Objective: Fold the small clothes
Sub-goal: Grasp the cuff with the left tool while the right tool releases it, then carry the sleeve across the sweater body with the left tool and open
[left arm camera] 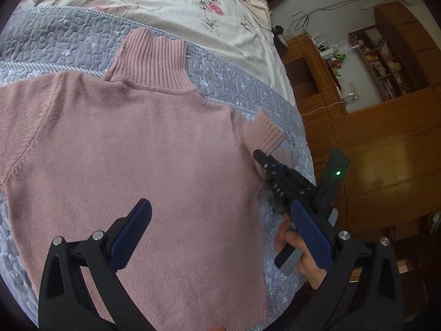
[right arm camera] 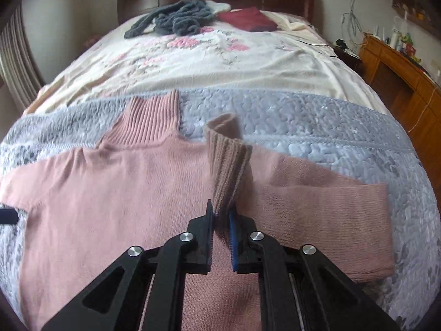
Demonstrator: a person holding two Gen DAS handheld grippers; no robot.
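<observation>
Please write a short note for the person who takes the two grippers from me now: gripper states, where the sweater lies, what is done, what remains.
Right gripper: shut on the ribbed cuff of one sleeve, lifted over the sweater.
Left gripper: open, empty, above the sweater body.
Pink sweater: flat on the grey quilt, collar toward the headboard.
Done: sleeve picked up.
Left: lay this sleeve across the body, fold the other sleeve, then fold the body.

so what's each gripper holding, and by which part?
Right gripper is shut on the pink sweater, pinching the ribbed cuff of its sleeve. Left gripper is open above the sweater body, holding nothing.
</observation>
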